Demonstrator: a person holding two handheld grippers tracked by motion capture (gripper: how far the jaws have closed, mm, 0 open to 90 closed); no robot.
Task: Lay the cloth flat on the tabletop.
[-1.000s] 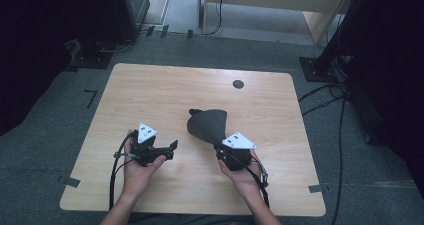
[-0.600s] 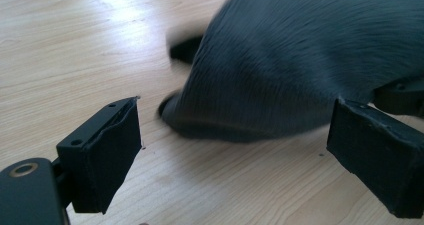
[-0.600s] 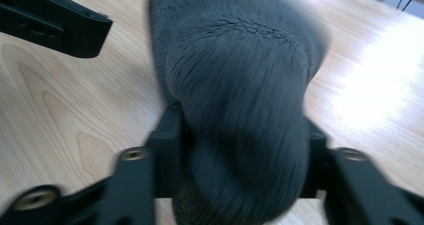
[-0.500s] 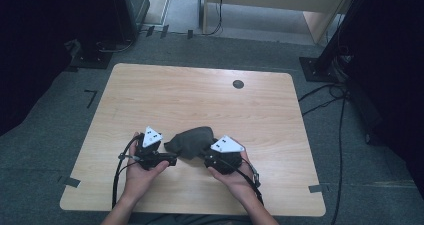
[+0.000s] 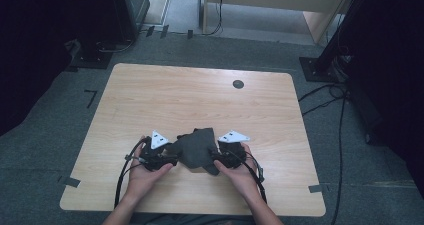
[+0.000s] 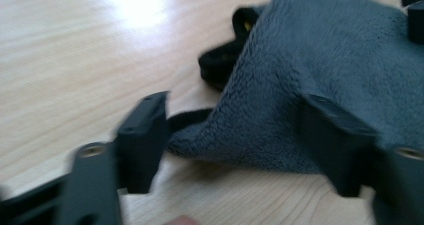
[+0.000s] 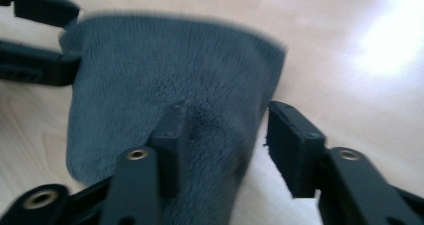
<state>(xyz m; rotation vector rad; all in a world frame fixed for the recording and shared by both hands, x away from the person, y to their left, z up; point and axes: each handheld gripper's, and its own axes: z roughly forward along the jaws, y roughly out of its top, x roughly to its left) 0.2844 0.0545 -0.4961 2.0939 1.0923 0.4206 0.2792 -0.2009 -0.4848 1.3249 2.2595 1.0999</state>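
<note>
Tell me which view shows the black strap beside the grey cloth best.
The left gripper view: the black strap lies looped on the table at the edge of the grey cloth, close and fairly sharp. The high view shows the cloth as one small dark shape; the right gripper view shows its fleece.

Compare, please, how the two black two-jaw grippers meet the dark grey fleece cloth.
The left gripper straddles the dark grey fleece cloth at its left side, a flat corner by a black strap; the right gripper straddles its right side, a bunched fold. Both jaw pairs have just been closing with cloth between them, unclamped.
</note>
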